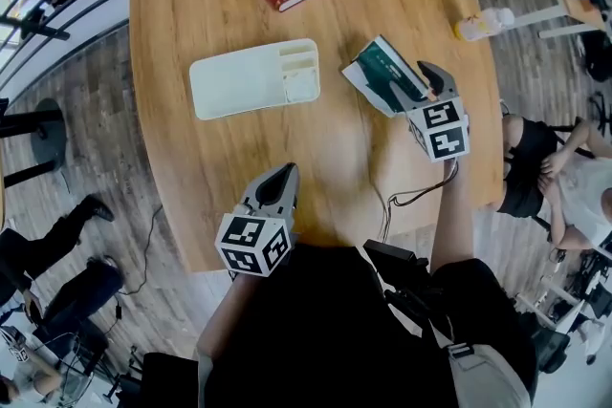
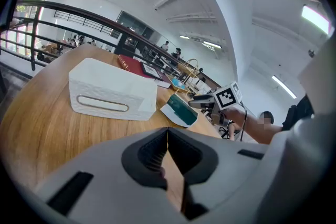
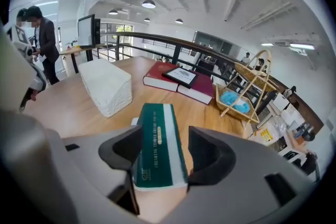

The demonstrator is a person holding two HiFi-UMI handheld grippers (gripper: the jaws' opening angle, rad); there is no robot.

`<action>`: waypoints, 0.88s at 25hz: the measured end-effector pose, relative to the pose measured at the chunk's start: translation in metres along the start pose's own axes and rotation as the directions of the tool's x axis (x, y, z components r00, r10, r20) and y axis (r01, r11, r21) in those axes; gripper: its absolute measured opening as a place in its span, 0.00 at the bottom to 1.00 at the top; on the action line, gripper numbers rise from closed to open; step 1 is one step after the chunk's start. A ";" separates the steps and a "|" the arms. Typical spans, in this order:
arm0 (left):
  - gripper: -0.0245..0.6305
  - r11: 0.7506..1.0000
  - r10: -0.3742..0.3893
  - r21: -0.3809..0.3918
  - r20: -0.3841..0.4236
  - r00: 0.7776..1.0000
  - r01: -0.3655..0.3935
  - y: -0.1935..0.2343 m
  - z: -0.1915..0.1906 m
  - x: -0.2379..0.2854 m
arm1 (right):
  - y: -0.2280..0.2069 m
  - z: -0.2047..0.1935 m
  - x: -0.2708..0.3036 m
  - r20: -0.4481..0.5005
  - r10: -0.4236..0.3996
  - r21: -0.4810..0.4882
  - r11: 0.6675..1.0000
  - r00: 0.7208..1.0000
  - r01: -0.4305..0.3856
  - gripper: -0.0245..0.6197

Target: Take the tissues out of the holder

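Green tissue pack pinched thinly in our right gripper, holder at nine o'clock, left gripper closed empty: we risk it slipping.

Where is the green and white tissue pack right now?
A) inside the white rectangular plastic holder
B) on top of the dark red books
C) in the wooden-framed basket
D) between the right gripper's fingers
D: the right gripper view shows the green and white tissue pack between the fingers of the right gripper, apart from the white rectangular plastic holder.
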State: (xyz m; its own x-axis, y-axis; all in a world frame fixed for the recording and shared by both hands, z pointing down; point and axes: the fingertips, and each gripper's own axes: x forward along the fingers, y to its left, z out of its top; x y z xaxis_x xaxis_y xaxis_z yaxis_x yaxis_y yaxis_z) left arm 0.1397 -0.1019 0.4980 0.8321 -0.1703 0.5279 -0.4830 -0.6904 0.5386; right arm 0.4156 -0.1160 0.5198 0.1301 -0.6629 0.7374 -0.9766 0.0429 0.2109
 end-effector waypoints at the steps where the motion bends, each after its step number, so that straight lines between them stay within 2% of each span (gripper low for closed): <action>1: 0.06 1.000 -0.002 0.002 0.002 1.000 0.002 -0.001 0.000 0.000 | 0.000 0.003 -0.006 0.022 -0.007 0.011 1.000 1.000 0.007 0.47; 4: 0.06 1.000 -0.002 0.009 0.011 1.000 0.002 -0.002 0.002 -0.001 | 0.006 0.014 -0.026 0.085 -0.029 0.052 0.998 0.996 0.025 0.46; 8: 0.06 1.000 -0.006 0.024 0.024 1.000 0.005 -0.004 0.007 -0.003 | 0.023 0.029 -0.059 0.198 -0.074 0.151 0.988 0.977 0.045 0.35; 10: 0.06 0.999 -0.011 0.032 0.033 0.999 0.010 -0.007 0.010 -0.005 | 0.039 0.031 -0.073 0.226 -0.073 0.200 0.979 0.971 0.027 0.34; 17: 0.06 0.998 -0.004 0.061 0.054 0.999 0.000 -0.012 0.019 -0.012 | 0.100 0.020 -0.094 0.232 -0.037 0.309 0.950 0.972 -0.038 0.34; 22: 0.06 0.997 0.018 0.075 0.056 0.998 -0.022 -0.016 0.023 -0.011 | 0.131 0.019 -0.106 0.216 -0.067 0.374 0.927 0.974 -0.019 0.34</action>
State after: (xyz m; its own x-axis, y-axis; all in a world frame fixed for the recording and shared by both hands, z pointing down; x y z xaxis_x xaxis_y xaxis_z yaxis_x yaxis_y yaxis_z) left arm 0.1445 -0.1049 0.4688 0.8372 -0.2221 0.4998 -0.4796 -0.7374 0.4756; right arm 0.2704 -0.0547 0.4572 0.1556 -0.8098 0.5657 -0.9721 -0.2272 -0.0578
